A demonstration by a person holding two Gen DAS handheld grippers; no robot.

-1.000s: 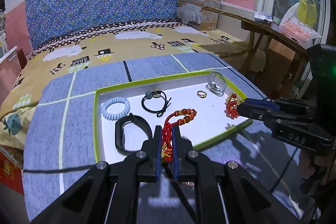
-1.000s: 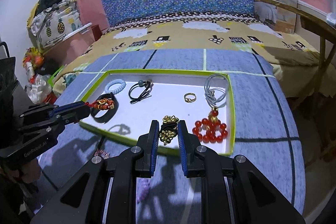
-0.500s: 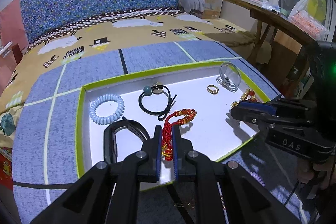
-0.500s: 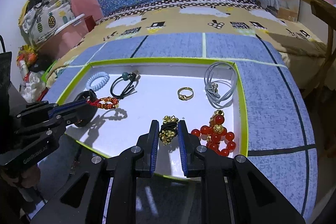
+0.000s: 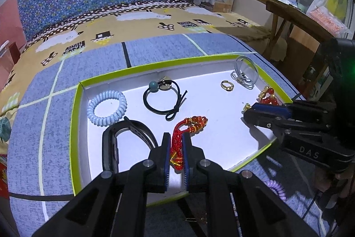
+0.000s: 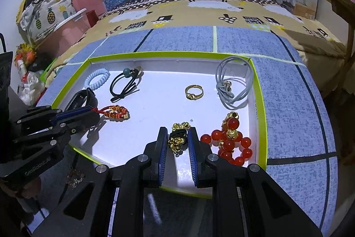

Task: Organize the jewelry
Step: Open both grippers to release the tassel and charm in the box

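Note:
A white tray with a green rim (image 5: 76, 117) (image 6: 258, 90) lies on a blue mat. My left gripper (image 5: 176, 141) is shut on a red beaded bracelet (image 5: 190, 126), which hangs low over the tray's front; it also shows in the right wrist view (image 6: 115, 112). My right gripper (image 6: 177, 137) has its jaws slightly parted around a gold-bead bracelet on a black cord (image 6: 177, 137) that rests on the tray floor. In the tray lie a red-bead bracelet (image 6: 230, 143), a gold ring (image 6: 194, 92), a grey cord (image 6: 233, 86), a black hair tie (image 6: 126, 86), a pale blue coil tie (image 6: 97, 79) and a black band (image 5: 124, 139).
The mat lies on a bed with a yellow sheep-print cover (image 5: 142, 21). A purple coil tie (image 5: 277, 188) lies on the mat in front of the tray. A wooden table (image 5: 295, 12) stands to the right, bags (image 6: 44, 8) to the left.
Both grippers have moved forward and down over the tray with their bracelets. The right jaws have parted a little around the gold-bead bracelet.

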